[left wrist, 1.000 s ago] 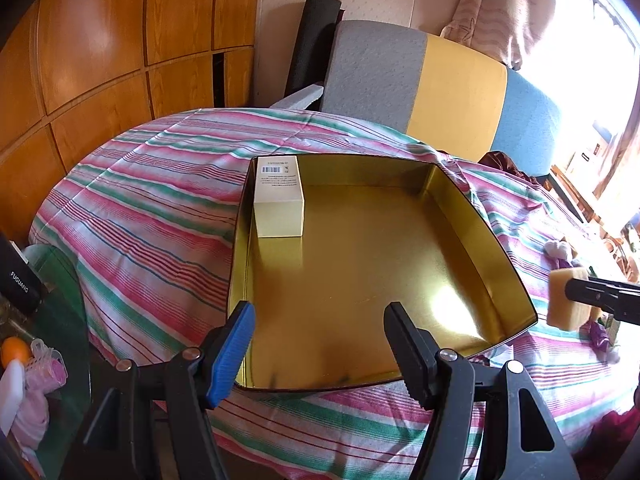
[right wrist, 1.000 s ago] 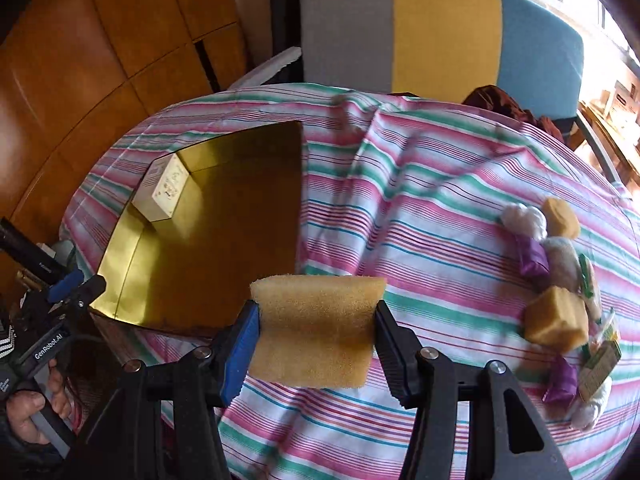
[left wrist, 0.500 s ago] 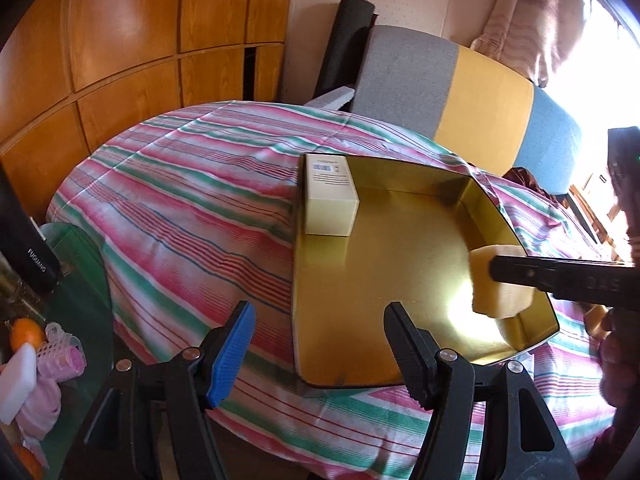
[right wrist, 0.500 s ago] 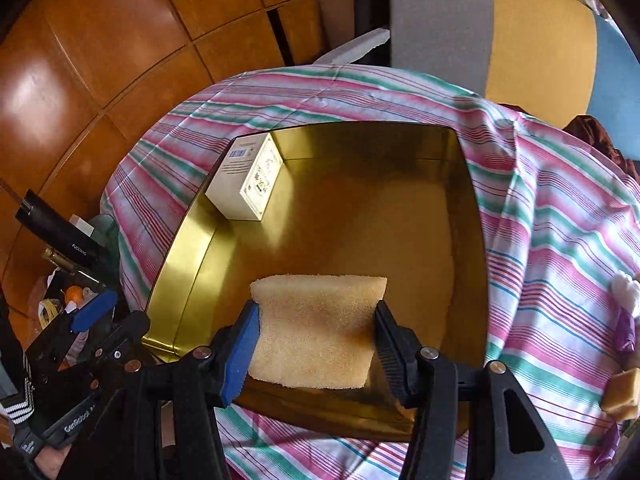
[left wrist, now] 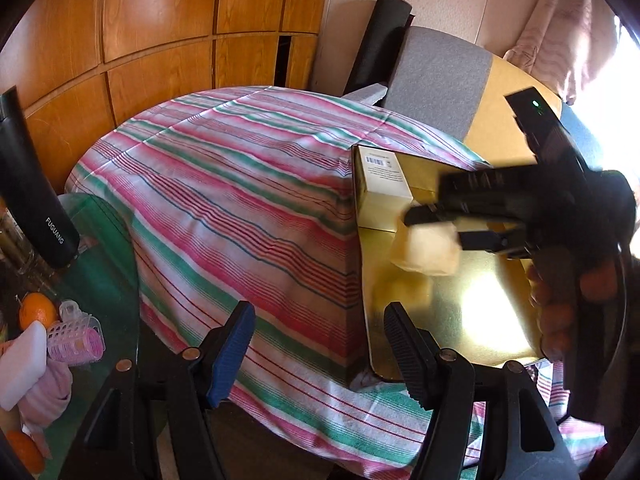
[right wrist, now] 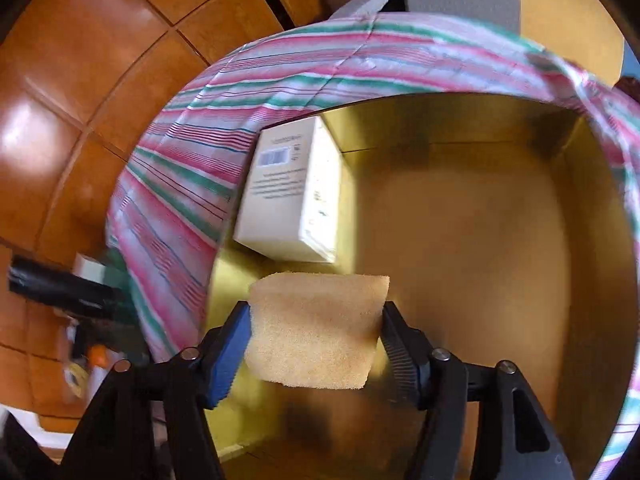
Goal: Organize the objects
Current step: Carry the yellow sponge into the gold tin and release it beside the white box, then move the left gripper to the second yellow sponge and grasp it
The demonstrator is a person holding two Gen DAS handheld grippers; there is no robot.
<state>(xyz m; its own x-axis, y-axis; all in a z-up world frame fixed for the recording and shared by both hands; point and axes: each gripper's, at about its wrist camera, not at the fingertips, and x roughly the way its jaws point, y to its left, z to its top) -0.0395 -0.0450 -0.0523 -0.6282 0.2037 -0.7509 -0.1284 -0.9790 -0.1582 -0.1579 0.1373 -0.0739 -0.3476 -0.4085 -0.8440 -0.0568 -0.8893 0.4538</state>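
A gold tin tray (left wrist: 448,312) (right wrist: 480,240) lies on the striped tablecloth. A cream box (left wrist: 382,188) (right wrist: 288,196) lies in its far left corner. My right gripper (right wrist: 316,336) is shut on a yellow sponge (right wrist: 316,328) and holds it low over the tray's near left part, just in front of the box. The sponge (left wrist: 426,246) and right gripper (left wrist: 434,226) also show in the left wrist view. My left gripper (left wrist: 320,344) is open and empty, off the tray's near left corner, above the cloth.
The striped tablecloth (left wrist: 240,200) covers a round table. A black bottle (left wrist: 36,192), oranges (left wrist: 38,312) and pink curlers (left wrist: 76,340) sit on a green glass side table at the left. A grey and yellow sofa (left wrist: 440,80) stands behind.
My right gripper has carried the sponge from the cloth at the right into the tray, down toward the box. My left gripper has swung left, off the tray.
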